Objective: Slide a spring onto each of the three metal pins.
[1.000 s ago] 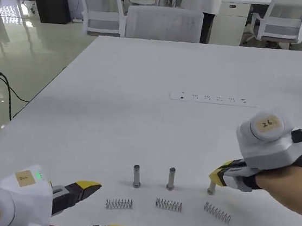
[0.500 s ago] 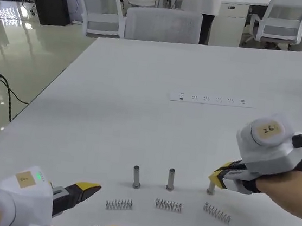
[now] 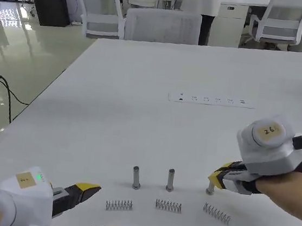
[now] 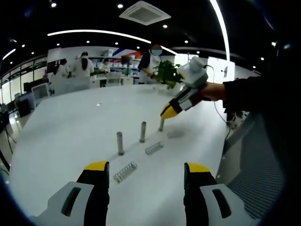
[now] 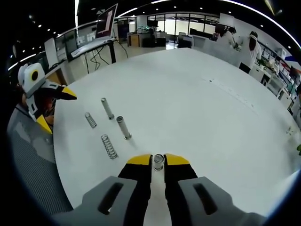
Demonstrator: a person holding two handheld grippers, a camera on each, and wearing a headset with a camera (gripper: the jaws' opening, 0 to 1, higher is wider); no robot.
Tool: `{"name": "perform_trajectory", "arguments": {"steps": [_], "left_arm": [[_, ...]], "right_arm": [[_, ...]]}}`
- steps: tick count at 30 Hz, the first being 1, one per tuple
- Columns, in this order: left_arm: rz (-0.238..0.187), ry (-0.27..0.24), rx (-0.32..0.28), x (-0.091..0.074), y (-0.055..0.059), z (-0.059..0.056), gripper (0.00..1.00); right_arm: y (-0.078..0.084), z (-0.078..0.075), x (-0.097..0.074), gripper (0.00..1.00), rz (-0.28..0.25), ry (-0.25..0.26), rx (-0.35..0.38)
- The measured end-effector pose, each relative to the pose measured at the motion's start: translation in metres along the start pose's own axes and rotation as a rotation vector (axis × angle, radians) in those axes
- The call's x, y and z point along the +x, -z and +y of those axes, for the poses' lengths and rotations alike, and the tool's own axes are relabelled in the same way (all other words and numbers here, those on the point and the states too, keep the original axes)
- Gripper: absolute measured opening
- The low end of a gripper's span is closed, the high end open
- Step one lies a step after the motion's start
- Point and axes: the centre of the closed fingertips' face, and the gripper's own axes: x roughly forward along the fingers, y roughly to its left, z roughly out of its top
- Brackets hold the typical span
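Three short metal pins stand upright in a row near the table's front: left pin (image 3: 136,177), middle pin (image 3: 170,179), right pin (image 3: 210,190). One spring lies in front of each: left spring (image 3: 119,204), middle spring (image 3: 169,205), right spring (image 3: 216,213). My right gripper (image 3: 214,181) is shut on the right pin (image 5: 158,161), whose top shows between the yellow tips. My left gripper (image 3: 104,210) is open at the bottom left, near the left spring (image 4: 125,171), with nothing between its jaws.
A white power strip (image 3: 211,100) lies flat mid-table, far beyond the pins. Office chairs (image 3: 162,24) stand at the far edge, with people behind them. The table's left edge (image 3: 37,105) runs diagonally, with floor and cables beyond it.
The right hand has sunk and tilted slightly while its jaws stay on the right pin. The left gripper, pins and springs have not moved.
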Motion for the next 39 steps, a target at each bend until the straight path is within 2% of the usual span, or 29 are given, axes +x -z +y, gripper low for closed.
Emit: {"name": "perform_trajectory", "arguments": {"steps": [28,39], "left_arm": [[-0.001,-0.005,-0.003,0.0001,0.0005,-0.0009,0.6],[0.001,-0.004,-0.002,0.0002,0.001,-0.0009,0.6]], "right_arm": [[0.0,-0.0005,-0.0033,0.28,-0.045,0.008,-0.018],[0.0045,-0.0013,-0.0091,0.31,-0.047,0.012,-0.016]]}}
